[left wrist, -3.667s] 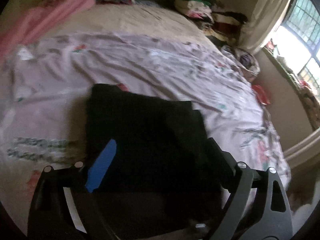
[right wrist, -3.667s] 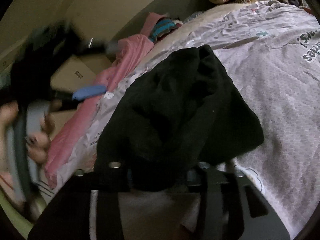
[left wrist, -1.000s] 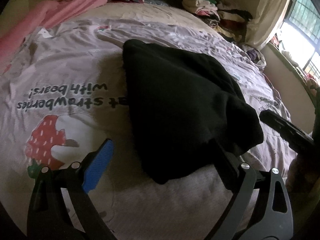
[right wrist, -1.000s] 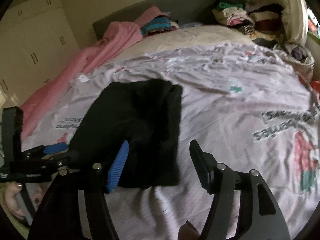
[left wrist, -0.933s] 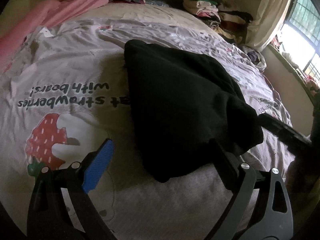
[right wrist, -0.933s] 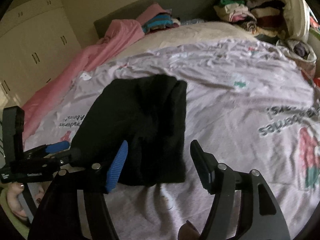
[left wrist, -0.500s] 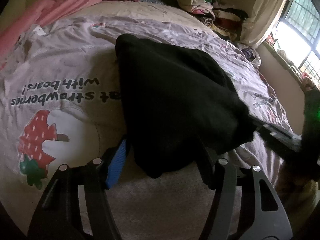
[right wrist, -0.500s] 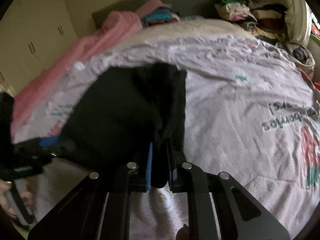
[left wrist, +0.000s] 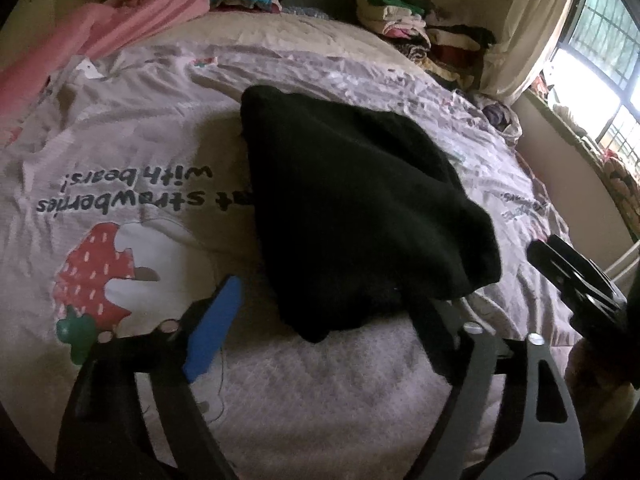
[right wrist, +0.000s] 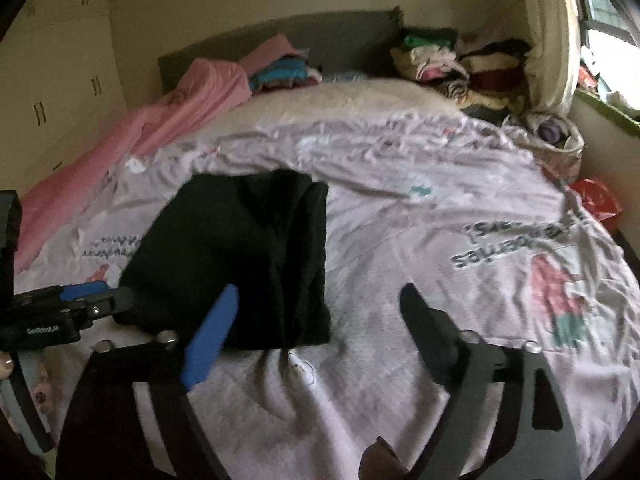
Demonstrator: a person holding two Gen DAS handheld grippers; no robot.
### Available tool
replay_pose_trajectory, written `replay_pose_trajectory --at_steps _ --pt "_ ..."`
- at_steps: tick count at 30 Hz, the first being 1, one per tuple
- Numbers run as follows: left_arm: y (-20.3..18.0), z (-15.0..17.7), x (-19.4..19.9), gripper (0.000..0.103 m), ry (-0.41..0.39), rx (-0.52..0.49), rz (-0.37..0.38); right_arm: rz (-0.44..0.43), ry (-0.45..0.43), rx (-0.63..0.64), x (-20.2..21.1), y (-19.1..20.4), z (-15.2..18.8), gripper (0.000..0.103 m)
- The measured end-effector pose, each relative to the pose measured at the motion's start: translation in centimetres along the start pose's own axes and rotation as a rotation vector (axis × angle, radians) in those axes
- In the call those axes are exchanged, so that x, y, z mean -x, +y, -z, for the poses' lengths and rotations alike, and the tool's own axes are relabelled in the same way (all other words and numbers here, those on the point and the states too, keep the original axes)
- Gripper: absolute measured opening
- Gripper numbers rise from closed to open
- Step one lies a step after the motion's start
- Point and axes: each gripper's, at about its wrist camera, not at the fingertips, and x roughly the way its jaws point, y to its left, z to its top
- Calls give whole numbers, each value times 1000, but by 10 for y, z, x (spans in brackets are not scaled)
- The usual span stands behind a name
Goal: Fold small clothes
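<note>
Bedspread [left wrist: 120,152] bears black garment [left wrist: 352,208], ahead of both released grippers [left wrist: 328,320] [right wrist: 320,320].

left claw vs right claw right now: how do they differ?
The left claw sits at the black garment's near corner, one finger against its edge; the right claw frames mostly bare bedsheet, only its blue finger overlapping the garment. Both are open and hold nothing.

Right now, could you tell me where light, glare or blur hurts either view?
Left wrist view: the barred window glares white, while the folded black garment loses all detail. Right wrist view: dimmer, the garment slightly soft at its edges.
</note>
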Motion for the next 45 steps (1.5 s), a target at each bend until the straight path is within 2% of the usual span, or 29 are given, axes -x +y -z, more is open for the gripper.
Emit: replay_pose_trajectory --at_steps 4,8,22,45 --pt "0 2 17 87 -33 -5 6 1 -48 4 25 2 4 93" --pt "-2 6 32 93 -57 -26 7 -6 -75 14 43 8 10 95" --pt "1 30 76 93 -111 -65 -20 9 -101 74 71 35 23 96" --pt "33 77 96 93 -156 -35 -49 38 -149 105 89 73 52 99"
